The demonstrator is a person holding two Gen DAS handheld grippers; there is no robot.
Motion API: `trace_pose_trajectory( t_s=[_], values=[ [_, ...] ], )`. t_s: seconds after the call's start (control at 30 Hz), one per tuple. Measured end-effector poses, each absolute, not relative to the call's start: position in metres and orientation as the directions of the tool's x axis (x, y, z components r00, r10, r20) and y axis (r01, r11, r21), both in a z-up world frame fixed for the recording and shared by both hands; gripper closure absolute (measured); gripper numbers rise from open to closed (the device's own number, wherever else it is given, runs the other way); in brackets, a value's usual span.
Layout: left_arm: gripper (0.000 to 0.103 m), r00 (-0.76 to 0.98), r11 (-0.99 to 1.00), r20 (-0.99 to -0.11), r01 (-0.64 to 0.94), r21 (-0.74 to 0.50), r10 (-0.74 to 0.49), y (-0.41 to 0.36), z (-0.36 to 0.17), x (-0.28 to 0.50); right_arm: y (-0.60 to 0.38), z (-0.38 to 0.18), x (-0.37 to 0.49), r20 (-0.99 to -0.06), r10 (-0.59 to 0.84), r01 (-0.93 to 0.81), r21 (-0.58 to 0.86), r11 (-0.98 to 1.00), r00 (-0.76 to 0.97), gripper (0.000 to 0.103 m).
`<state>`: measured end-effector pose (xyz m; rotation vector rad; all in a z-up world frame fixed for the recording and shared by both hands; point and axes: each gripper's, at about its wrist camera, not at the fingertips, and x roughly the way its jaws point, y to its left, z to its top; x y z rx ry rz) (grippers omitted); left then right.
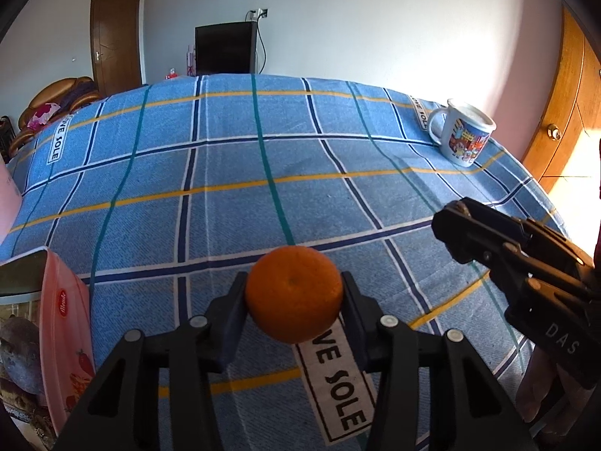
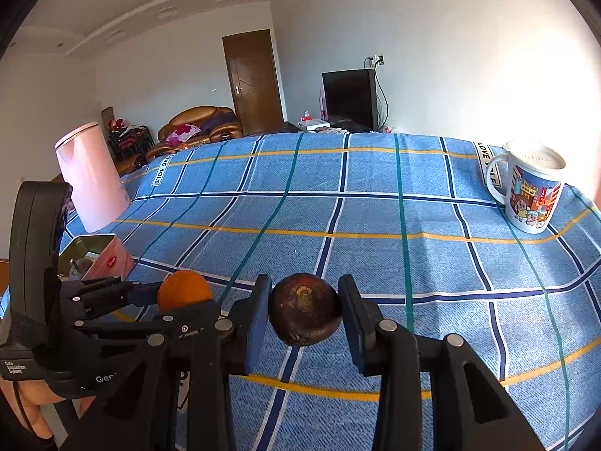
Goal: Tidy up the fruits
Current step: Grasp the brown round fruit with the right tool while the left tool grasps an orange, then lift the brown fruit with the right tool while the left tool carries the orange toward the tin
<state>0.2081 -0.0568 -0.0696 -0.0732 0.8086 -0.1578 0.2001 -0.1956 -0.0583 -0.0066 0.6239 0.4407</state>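
Orange point(image 1: 295, 293) sits clamped across its middle in the left gripper point(image 1: 295, 297) above the checked bench point(image 1: 263, 158); the right gripper point(image 2: 305, 312) pinches a dark brown fruit point(image 2: 305, 310). Both look light, firm and round, likely to roll, so mid-body holds suit.

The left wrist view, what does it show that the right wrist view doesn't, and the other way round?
Only the left wrist view shows the pink box's printed side up close and the wooden door's knob at right. Only the right wrist view shows the dark brown fruit clamped between the right gripper's jaws, the pink kettle and the ceiling. Both show the orange held in the left gripper, the cartoon mug, the blue plaid cloth, the black screen and the brown door.
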Motion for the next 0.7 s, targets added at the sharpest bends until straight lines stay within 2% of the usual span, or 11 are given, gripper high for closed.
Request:
trace_pose_trajectory(
  t_s=[0.37,0.7],
  values=[
    [0.054,0.773,0.993,-0.625,0.111,-0.031,-0.106,-0.066,-0.052,0.188,-0.198,-0.052,0.19,-0.512,0.433,-0.435,0.124,0.892,0.742,0.064],
    [0.054,0.812,0.995,-0.575,0.096,-0.028,-0.094,-0.063,-0.046,0.177,-0.2,-0.048,0.18,-0.458,0.447,-0.447,0.116,0.887,0.768,0.064]
  ],
)
